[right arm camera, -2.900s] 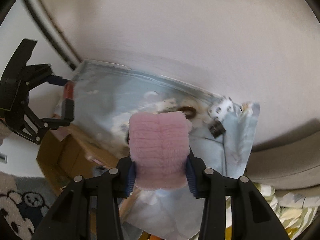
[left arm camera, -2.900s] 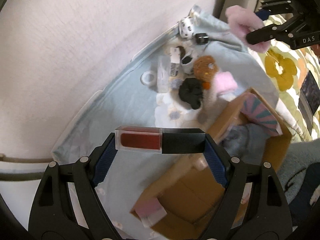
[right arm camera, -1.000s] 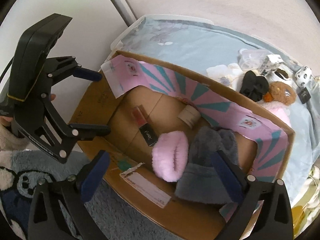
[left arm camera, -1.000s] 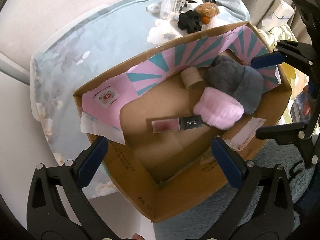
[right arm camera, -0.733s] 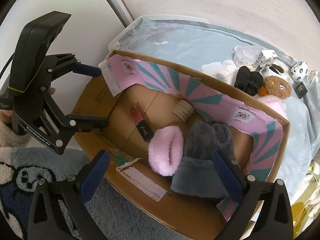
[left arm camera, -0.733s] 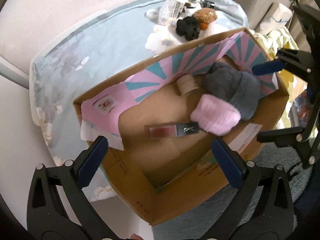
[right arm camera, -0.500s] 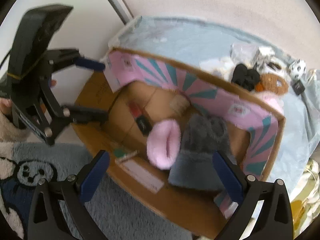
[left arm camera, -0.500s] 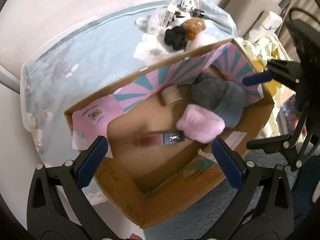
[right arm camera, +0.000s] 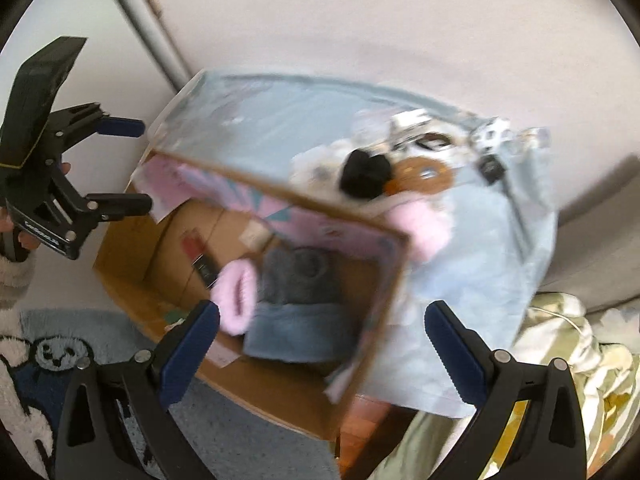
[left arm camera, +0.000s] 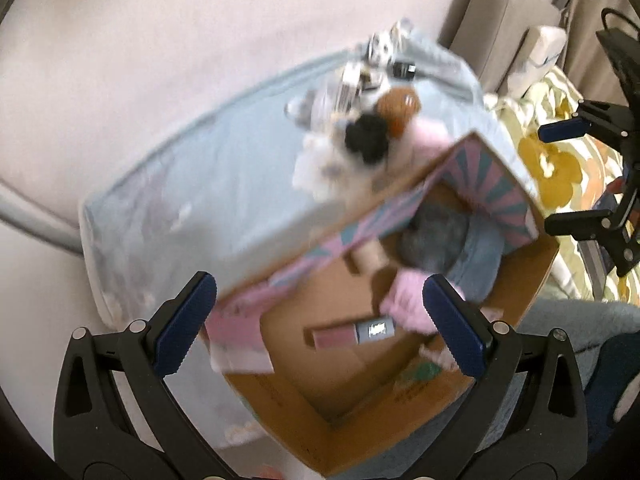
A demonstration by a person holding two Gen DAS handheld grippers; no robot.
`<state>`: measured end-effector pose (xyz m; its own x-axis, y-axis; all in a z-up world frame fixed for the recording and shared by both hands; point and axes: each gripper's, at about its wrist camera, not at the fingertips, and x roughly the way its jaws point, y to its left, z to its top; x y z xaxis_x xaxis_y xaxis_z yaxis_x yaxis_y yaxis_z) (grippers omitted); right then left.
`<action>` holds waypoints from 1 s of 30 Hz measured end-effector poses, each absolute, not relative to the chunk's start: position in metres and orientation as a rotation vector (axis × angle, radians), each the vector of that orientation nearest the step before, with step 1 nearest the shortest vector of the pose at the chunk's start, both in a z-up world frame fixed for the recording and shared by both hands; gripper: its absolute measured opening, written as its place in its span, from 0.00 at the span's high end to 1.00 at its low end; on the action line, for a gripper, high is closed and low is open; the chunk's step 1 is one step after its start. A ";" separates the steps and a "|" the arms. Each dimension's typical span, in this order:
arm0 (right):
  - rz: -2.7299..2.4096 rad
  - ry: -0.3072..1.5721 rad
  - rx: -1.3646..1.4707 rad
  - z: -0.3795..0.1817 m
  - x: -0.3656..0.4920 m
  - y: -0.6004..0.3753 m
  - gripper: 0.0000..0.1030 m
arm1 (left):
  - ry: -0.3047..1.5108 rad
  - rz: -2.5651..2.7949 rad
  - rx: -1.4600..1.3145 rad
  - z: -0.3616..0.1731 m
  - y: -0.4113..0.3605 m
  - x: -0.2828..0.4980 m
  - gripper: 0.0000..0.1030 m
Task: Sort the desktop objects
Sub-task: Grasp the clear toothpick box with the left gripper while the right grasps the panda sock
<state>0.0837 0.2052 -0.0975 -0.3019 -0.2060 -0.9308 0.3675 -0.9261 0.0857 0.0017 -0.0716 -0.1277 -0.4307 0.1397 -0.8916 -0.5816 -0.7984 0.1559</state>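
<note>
Hovering over an open cardboard box (left arm camera: pixel 404 432), both grippers spread wide and carrying nothing.

The blue cloth (left arm camera: pixel 224 184) covers the table from 9 to 1 o'clock in the left wrist view, and the box sits against its near edge, with pink and teal flaps (left arm camera: pixel 496 196) folded inward. Inside the box lie a grey-blue hat (right arm camera: pixel 300 308), a pink fluffy band (right arm camera: pixel 236 292) touching its left side, and a lipstick (left arm camera: pixel 352 332) flat on the bottom at about 6 o'clock from the hat in the left view. On the cloth, beyond the box at 12 o'clock, a blurred pile holds another pink fluffy piece (right arm camera: pixel 424 228), a brown round toy (right arm camera: pixel 424 176), a black scrunchie (right arm camera: pixel 364 176) and smaller white bits. The left gripper (left arm camera: pixel 320 324) and the right gripper (right arm camera: pixel 320 340) each have their jaws far apart, above the box.
</note>
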 end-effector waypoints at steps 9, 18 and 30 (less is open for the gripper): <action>-2.450 0.159 1.588 -0.070 0.023 0.262 0.01 | 0.666 2.236 -1.311 -0.117 -0.024 -0.065 0.00; -2.493 0.077 1.660 -0.125 -0.079 0.307 0.01 | 0.748 2.228 -1.314 -0.178 0.031 -0.161 0.04; -2.467 0.125 1.693 -0.187 -0.157 0.310 0.01 | 0.815 2.233 -1.345 -0.225 0.045 -0.195 0.07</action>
<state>-0.1566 0.3096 -0.1869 -0.3534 -0.0738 -0.9326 0.1677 -0.9857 0.0145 -0.1948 0.0448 -0.2246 -0.4521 0.0441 -0.8909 -0.6075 -0.7466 0.2713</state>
